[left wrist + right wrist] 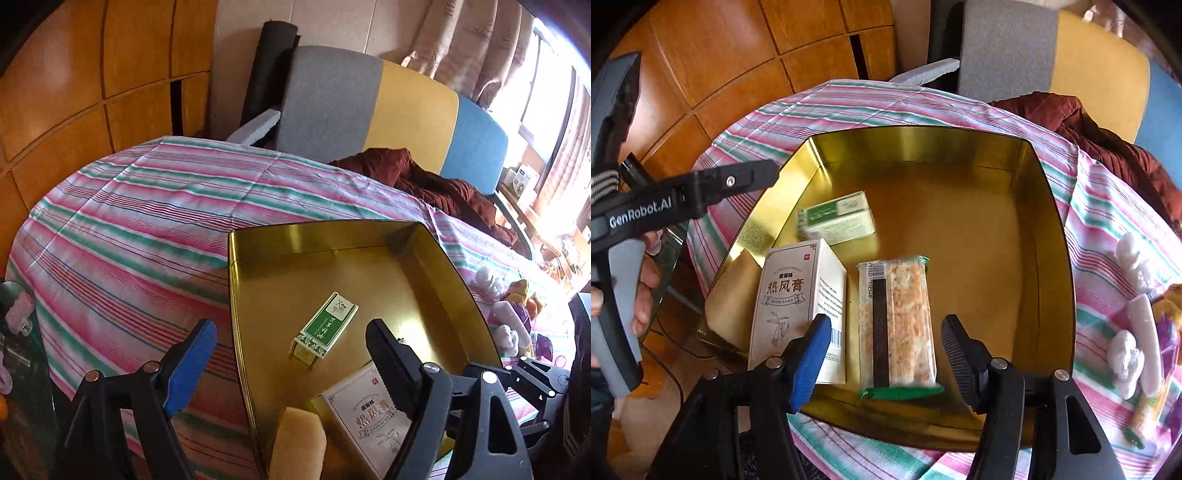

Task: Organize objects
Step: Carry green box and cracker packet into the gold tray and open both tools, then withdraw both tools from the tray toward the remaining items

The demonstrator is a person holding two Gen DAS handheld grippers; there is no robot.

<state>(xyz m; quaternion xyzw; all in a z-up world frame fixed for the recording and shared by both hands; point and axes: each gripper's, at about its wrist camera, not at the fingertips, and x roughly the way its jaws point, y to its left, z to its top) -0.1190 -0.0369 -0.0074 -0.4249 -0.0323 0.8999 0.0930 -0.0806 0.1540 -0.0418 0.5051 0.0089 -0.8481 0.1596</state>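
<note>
Gold tin (pixel 1052 229): sits on the striped cloth (pixel 1108 229), lid off, with 3 things lying inside.
Snack pack (pixel 897 321): lies flat on the tin floor, near the front wall, right beside the white box. Looks light and soft, in a thin, shiny, slippery wrap. Probably crumbly inside, so needs only a gentle squeeze. Best to take by the 2 long sides, near the middle.
White box (pixel 798 306): lies in the front left part of the tin, tipped up a little. Looks like stiff card, light, easy to dent. Best to take across the 2 flat sides.
Green box (pixel 836 219): small, lies further back in the tin, apart from the other 2. Looks light and stiff. Best to take across the narrow sides.
Right gripper (pixel 884 350): spread apart, holding nothing. Snack pack sits between the 2 fingers with a gap on each side, not touched.
Left gripper (pixel 291 358): spread wide, holding nothing. Hangs over the left wall of the tin, 1 finger over the cloth, 1 over the tin.
White fluffy bits (pixel 1134 295): lie on the cloth to the right of the tin, not yet put away. Look very soft and light, and squash easily.
Next step, a guess: pick up 1 of the loose things on the cloth.
</note>
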